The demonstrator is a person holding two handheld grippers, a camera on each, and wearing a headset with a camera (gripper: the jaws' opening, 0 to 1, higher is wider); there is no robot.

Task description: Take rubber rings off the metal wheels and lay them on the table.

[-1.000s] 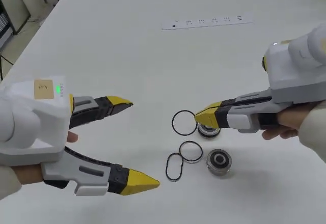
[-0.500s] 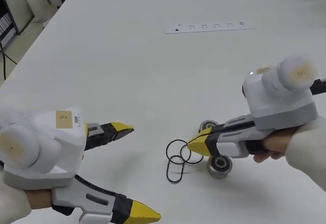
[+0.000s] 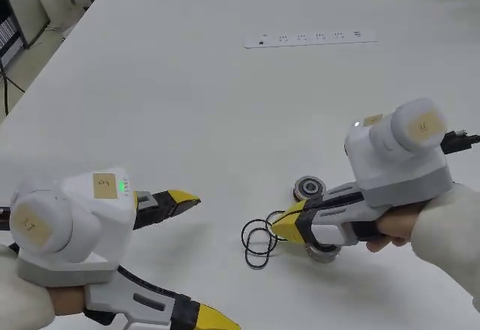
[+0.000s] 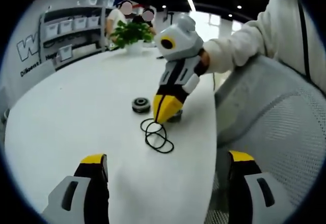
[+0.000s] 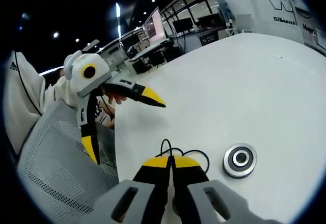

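Head view is showing the right gripper (image 3: 281, 225) reaching in from 3 o'clock with its jaws clenched together, the yellow tips meeting a cluster of rubber rings (image 3: 257, 241) that is lying flat on the white tabletop (image 3: 187, 105). Right gripper view is showing those jaws pressing shut on a rubber ring (image 5: 164, 146), its thin black loop rising straight out from between the tips while another loop is curving away toward 3 o'clock. One metal wheel (image 3: 308, 188) is sitting flat on the tabletop at 1 o'clock from the rings, apart from them and just beside the right gripper's jaws. A second wheel (image 3: 324, 252) is peeking out from under the right gripper's body at 3 o'clock from the rings, mostly hidden. The left gripper (image 3: 204, 259) is hovering at 9 o'clock, well apart from the rings, its jaws spreading wide, grasping nothing and pointing toward the cluster. Left gripper view is showing the rings lying as overlapping black loops right at the right gripper's tips, with the uncovered wheel sitting at 10 o'clock from them. A white power strip (image 3: 311, 39) is lying far across the tabletop at 12 o'clock
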